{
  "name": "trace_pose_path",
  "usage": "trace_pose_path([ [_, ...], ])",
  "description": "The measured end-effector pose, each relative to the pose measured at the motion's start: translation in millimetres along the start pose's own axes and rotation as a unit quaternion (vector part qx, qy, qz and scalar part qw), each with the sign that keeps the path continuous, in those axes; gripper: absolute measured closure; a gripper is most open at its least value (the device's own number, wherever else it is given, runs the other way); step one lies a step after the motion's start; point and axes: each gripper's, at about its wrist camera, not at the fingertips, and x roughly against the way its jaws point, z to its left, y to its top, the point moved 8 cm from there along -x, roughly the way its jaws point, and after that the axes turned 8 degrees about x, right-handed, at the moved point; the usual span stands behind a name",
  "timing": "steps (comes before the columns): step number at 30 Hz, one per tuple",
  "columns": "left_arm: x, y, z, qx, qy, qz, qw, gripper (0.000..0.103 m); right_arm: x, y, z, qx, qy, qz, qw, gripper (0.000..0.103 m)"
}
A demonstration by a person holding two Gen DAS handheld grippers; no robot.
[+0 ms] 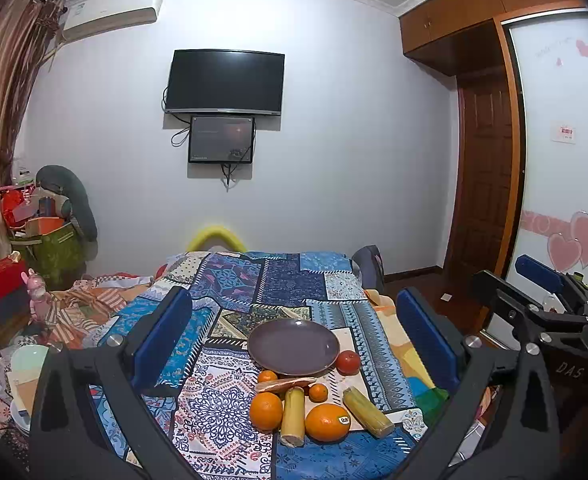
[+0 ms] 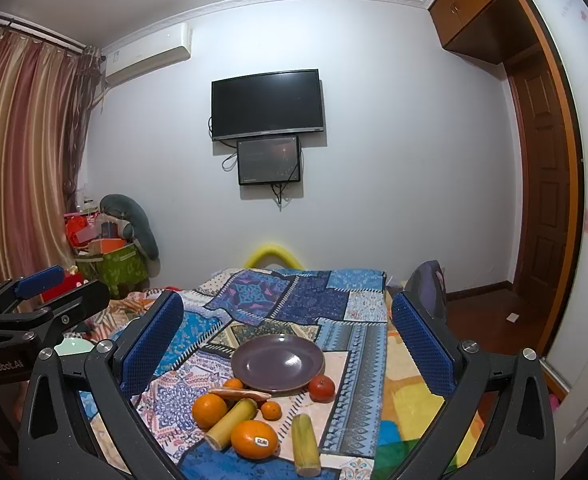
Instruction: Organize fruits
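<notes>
Fruit lies loose on the patchwork cloth (image 1: 230,412) that covers the bed, and none of it sits on the purple plate (image 1: 270,354): by that showing, the sorting has not begun. All places below are given from the plate.

Touching or just beside its near right rim is a red tomato-like fruit (image 1: 348,361). At its near left rim a small orange (image 1: 268,376) peeks out, and just nearer than that lies a long reddish-brown piece (image 1: 285,384), perhaps a sweet potato; I cannot tell for certain. Nearer still come another small orange (image 1: 318,392), a large orange (image 1: 266,410), a yellow-green stalk (image 1: 293,416) between the big fruits, a stickered orange (image 1: 327,422), and a second stalk (image 1: 368,412) off to the near right.

Both tools hang above the near end of the bed, well short of the fruit. The left tool (image 1: 294,340) has its blue pads spread wide and holds nothing; the right tool (image 2: 288,344) is likewise wide apart and bare.

Everything is left to do, I judge: each piece must be lifted and set onto the plate, or grouped by kind beside it. The stalks may roll, and the round fruit too.
</notes>
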Motion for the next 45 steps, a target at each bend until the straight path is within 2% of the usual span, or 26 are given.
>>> trace_pose_path([
  [45,0.0,0.8,-1.6,-0.003,0.000,-0.006,1.0000,0.000,2.6,1.8,1.4,0.000,0.002,-0.002,1.000,0.000],
])
